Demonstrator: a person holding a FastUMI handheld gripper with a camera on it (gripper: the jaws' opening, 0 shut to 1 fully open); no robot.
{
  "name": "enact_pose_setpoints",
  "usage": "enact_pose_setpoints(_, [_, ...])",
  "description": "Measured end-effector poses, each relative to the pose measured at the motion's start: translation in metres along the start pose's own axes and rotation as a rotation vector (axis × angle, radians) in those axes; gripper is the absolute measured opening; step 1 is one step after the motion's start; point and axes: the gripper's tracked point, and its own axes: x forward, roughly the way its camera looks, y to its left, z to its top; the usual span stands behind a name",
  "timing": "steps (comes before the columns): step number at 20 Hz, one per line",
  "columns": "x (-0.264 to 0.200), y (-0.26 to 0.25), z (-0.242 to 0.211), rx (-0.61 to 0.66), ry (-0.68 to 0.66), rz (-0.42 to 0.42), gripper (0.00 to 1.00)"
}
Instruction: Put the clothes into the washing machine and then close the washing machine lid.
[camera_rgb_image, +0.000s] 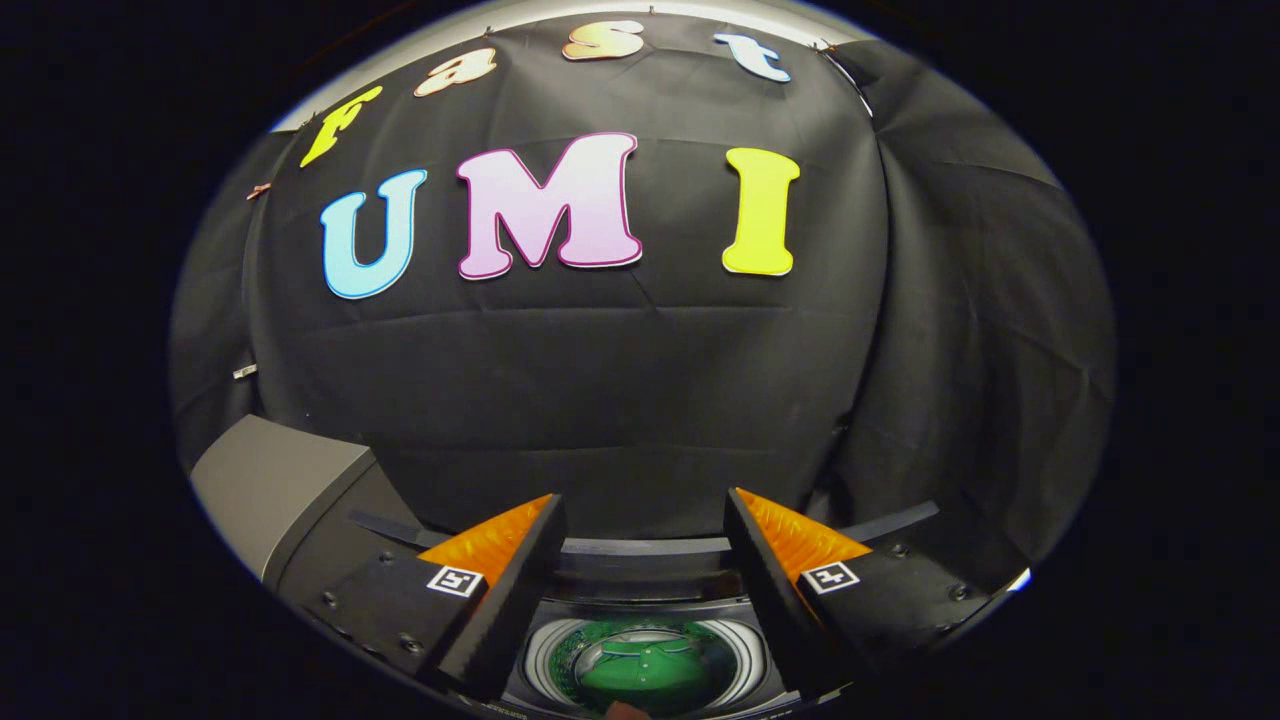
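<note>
washing machine (640, 600): lid open, drum w/ green clothes (645, 665) inside | tongs (640, 520): 2 fingers apart, nothing between, held above machine | clothes lie below, seen between the fingers | grey box (275, 485) beside machine

My gripper (645, 520) hangs with its fingers spread wide and nothing between them, right over the washing machine (640, 600) and its uncovered drum mouth. A green garment (645, 665) lies down in the drum. The booth wall stands just beyond the fingers, and a grey box (275, 485) flanks the left one.
</note>
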Motion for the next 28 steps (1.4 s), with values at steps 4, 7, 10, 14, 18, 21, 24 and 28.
enact_pose_setpoints(4, [-0.006, 0.0, -0.004, 0.005, -0.012, -0.004, 0.99])
enact_pose_setpoints(7, [-0.011, 0.001, -0.008, 0.004, -0.013, -0.003, 1.0])
enact_pose_setpoints(10, [-0.016, -0.001, -0.012, 0.004, -0.016, 0.0, 1.0])
enact_pose_setpoints(14, [-0.02, 0.0, -0.016, 0.007, -0.024, -0.003, 1.0])
enact_pose_setpoints(18, [-0.02, 0.005, -0.036, 0.013, 0.019, 0.014, 0.99])
enact_pose_setpoints(21, [-0.019, 0.012, -0.085, -0.009, 0.132, 0.027, 1.0])
enact_pose_setpoints(24, [-0.022, 0.01, -0.134, -0.036, 0.235, 0.024, 1.0])
enact_pose_setpoints(28, [-0.03, 0.005, -0.185, -0.051, 0.365, 0.006, 0.99])
